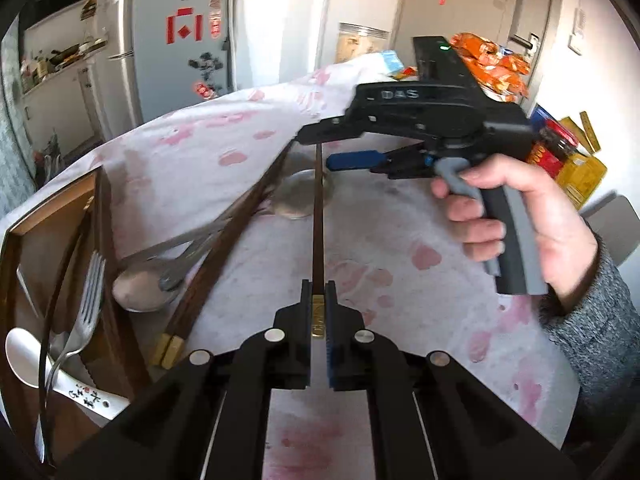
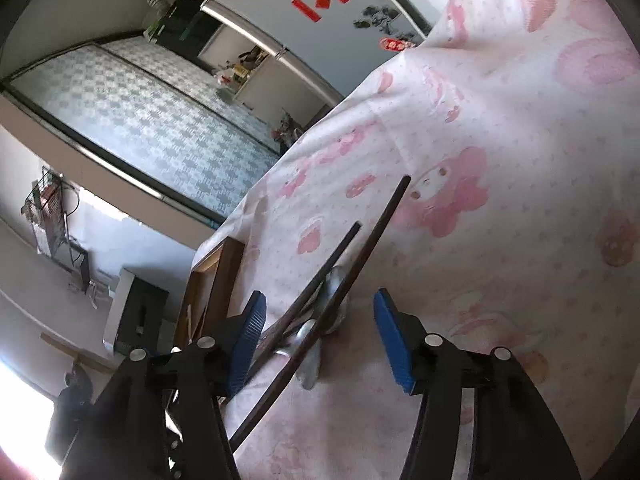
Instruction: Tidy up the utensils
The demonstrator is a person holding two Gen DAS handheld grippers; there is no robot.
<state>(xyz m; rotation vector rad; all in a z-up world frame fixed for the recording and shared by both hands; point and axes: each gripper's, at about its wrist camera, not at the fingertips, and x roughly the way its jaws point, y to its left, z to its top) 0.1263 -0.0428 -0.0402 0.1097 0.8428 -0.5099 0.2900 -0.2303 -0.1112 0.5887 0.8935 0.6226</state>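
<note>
My left hand-held gripper (image 1: pixel 319 312) had pinched one dark chopstick (image 1: pixel 318 216) near its brass-capped end, while my right hand-held gripper (image 2: pixel 320 344) stood about half open with nothing gripped.

The chopstick ran from the closed left jaws away toward the far side of the bench (image 1: pixel 400 240), its thin tip reaching up to the right hand-held gripper held in my right hand (image 1: pixel 520 216). In the right wrist view that chopstick passed between the blue pads (image 2: pixel 394 344) without either pad pressing it. A second pair of chopsticks (image 1: pixel 224 240) lay on the pink-flowered cloth over a metal spoon (image 1: pixel 140 288) and another spoon (image 1: pixel 300 196). At the near left, a wooden tray (image 1: pixel 108 248) held a fork (image 1: pixel 86 312) and a white spoon (image 1: pixel 24 356).
</note>
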